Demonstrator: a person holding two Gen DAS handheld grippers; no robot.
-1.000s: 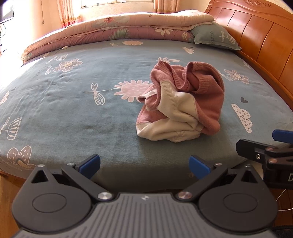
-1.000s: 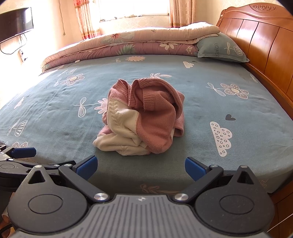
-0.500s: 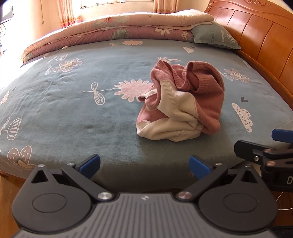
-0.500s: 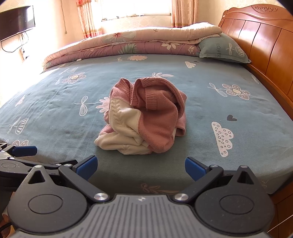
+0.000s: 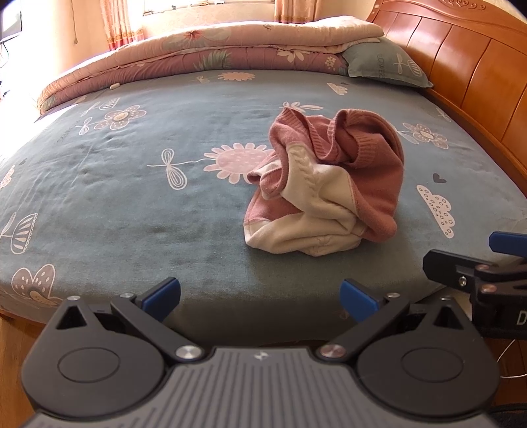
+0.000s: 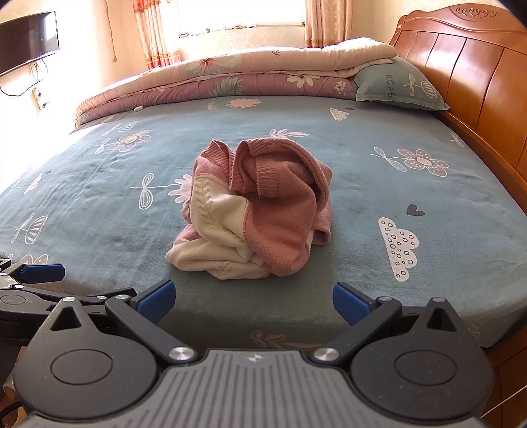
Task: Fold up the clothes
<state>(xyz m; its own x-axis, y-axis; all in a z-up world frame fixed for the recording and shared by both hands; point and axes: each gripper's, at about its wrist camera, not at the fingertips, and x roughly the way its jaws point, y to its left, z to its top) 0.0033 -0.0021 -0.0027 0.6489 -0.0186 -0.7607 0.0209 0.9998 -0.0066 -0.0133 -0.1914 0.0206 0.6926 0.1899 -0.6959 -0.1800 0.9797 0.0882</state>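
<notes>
Bedroom, daylight through curtained window [image 6: 240, 13] at far wall. Blue-grey bedsheet [image 6: 411, 273] printed with flowers, clouds, a small heart; wooden headboard [image 6: 467, 66] off to the right of both grippers. Rolled pink floral quilt [image 6: 230, 79] along far edge of bed, blue-grey pillow [image 6: 398, 85] at its right end against headboard. Dark wall-mounted screen [image 6: 29, 36] upper left in right wrist view.

Crumpled sweater [image 6: 253, 210], pink and cream knit, bunched in a heap on the sheet, unfolded. Cream cable-knit panel toward the near side, pink ribbed cuff or hem folded over the top.

Left gripper [image 5: 260, 296]: blue-tipped fingers spread wide, nothing between them. Held at near edge of bed, low. Sweater [image 5: 326, 187] ahead and slightly right of its centreline, well apart from fingertips, no contact.

Right gripper [image 6: 252, 298]: fingers likewise spread wide, empty. Also at near bed edge. Sweater straight ahead, roughly centred between the fingers, near but not touching.

Grippers side by side: right one seen at right edge of left wrist view [image 5: 477, 266], left one at left edge of right wrist view [image 6: 36, 280]. Sweater forward of both, on the sheet between their lines of sight.
</notes>
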